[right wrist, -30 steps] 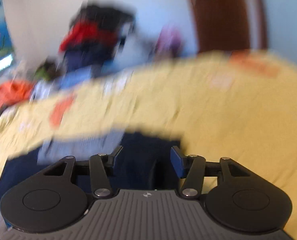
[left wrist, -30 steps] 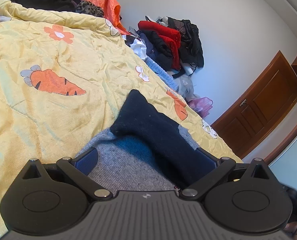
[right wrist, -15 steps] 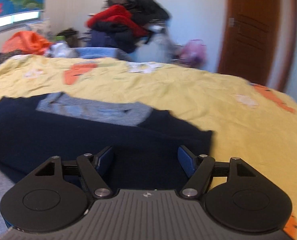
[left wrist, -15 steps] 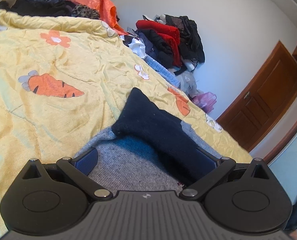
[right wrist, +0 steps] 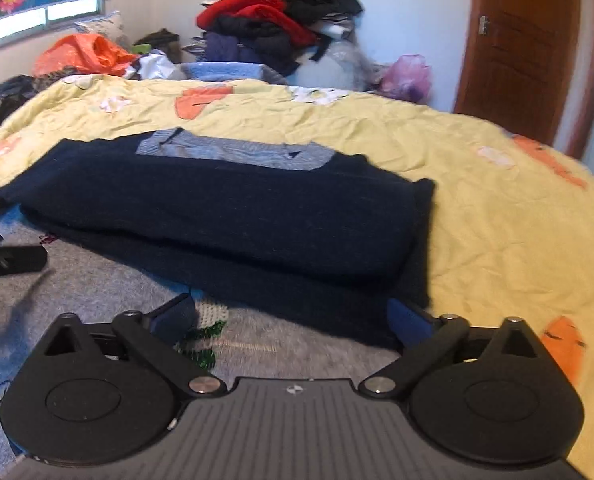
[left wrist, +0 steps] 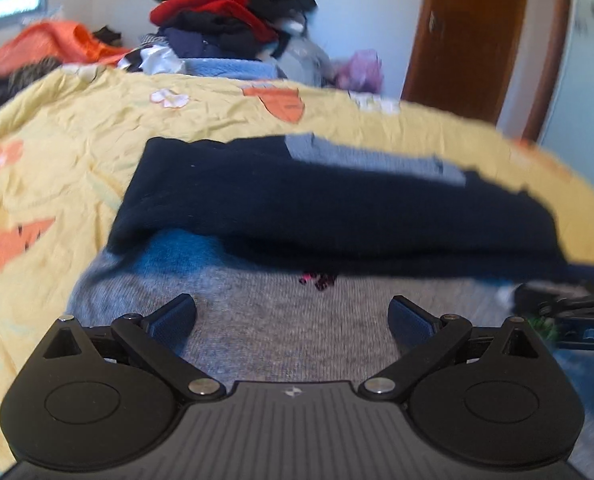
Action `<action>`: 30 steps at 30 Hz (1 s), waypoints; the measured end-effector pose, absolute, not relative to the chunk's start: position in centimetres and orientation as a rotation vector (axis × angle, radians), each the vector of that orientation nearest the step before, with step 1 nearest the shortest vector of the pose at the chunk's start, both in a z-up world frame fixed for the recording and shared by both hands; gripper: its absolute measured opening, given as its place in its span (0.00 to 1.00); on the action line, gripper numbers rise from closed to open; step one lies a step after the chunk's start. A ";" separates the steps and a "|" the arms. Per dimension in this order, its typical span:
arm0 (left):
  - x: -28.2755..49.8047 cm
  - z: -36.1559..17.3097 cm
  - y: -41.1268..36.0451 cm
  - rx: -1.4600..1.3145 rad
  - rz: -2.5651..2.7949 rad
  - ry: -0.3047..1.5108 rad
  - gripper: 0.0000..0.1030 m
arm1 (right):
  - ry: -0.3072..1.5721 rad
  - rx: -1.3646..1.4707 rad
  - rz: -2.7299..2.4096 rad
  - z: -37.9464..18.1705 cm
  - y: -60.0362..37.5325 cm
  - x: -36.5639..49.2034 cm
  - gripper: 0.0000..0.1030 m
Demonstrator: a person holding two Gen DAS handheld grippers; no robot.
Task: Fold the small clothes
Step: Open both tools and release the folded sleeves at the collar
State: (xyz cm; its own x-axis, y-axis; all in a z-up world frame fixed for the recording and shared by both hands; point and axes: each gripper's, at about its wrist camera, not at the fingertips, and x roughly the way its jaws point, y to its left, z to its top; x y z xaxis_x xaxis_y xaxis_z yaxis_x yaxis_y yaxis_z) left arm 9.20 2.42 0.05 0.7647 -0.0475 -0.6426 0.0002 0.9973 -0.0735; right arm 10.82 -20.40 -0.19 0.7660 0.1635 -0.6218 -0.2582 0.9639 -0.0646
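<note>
A small grey and navy sweater lies on the yellow bedspread. Its navy sleeves are folded across the grey body; the same navy fold shows in the left wrist view above the grey knit. My left gripper is open and empty, just above the grey body near its left side. My right gripper is open and empty over the lower edge of the sweater near its right side. The left gripper's tip shows at the left edge of the right wrist view.
A heap of red, black and blue clothes and an orange bag lie beyond the far edge of the bed. A brown wooden door stands at the back right. The bedspread has orange carrot prints.
The left gripper has swung round to face the sweater square on and backed off the navy sleeve. The right gripper has pulled back slightly and opened wider.
</note>
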 end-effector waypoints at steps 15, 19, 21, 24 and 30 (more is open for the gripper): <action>0.3 1.4 6.0 -0.004 0.007 0.707 1.00 | 0.667 -0.043 0.352 1.1 -23.6 1.0 1.00; -4.3 0.4 3.9 0.048 -0.128 0.732 1.00 | 0.697 -0.185 0.425 -1.3 -21.3 -1.8 1.00; -6.6 0.0 3.6 0.143 -0.144 0.685 1.00 | 0.692 -0.146 0.439 -1.2 -23.0 -2.6 0.99; -7.9 0.0 5.8 0.159 -0.195 0.700 1.00 | 0.705 -0.138 0.378 -0.9 -26.2 -2.8 0.99; -9.0 1.3 5.9 0.157 -0.100 0.727 1.00 | 0.718 -0.100 0.307 0.8 -27.2 -5.1 0.99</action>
